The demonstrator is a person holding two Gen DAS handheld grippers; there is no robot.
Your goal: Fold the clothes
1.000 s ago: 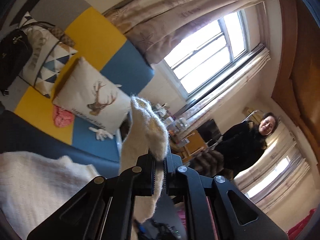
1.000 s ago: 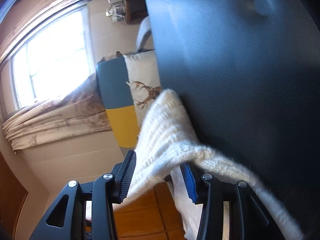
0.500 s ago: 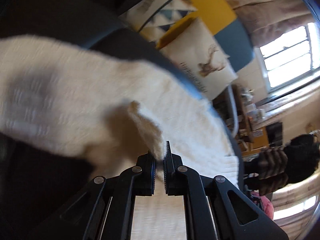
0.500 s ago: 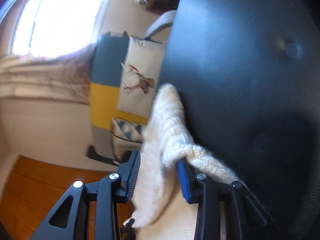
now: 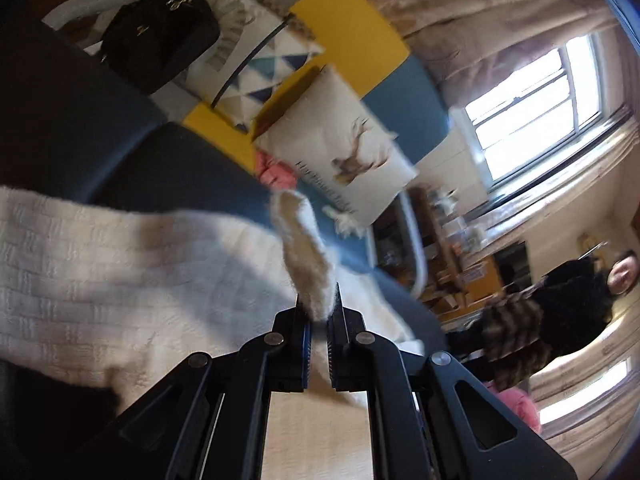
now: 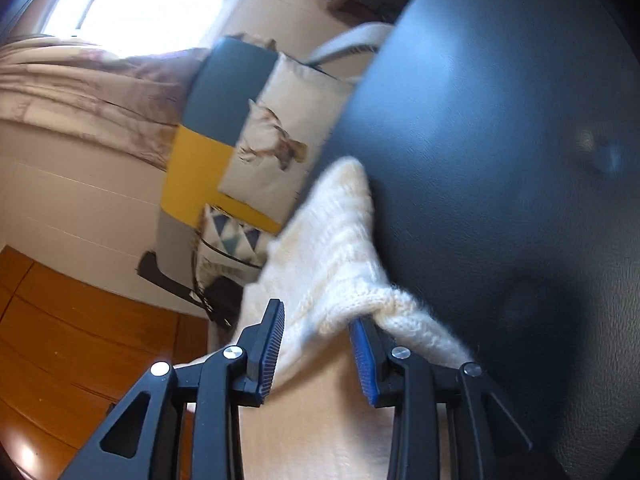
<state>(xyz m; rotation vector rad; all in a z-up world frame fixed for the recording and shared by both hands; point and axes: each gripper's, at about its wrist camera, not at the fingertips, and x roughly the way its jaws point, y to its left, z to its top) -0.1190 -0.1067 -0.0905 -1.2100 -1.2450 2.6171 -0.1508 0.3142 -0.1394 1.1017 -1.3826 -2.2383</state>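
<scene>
1. The left gripper has its 2 black fingers pressed close together on a fuzzy edge of the cream knitted sweater, which sticks up from between them.
2. In the left wrist view the rest of that sweater spreads out to the left, lying on the dark blue-black padded surface.
3. The right gripper has its fingers set apart, with blue ribbed pads on their inner faces; a thick fold of the sweater runs between them and drapes over the right finger. I cannot tell whether the fingers press it.
4. In the right wrist view the sweater lies against the left edge of the dark padded surface, which fills the right half of the view.
5. Far behind the sweater stands a white cushion printed with a deer, leaning on a backrest of yellow and blue panels.
6. Left of it are a cushion with blue triangles and a black handbag.
7. A small pink item lies just beside the deer cushion.
8. At far right a window with beige curtains lets in light, and a person in dark clothing stands near a cluttered wooden desk.
9. The right wrist view shows an orange wooden floor at lower left.
</scene>
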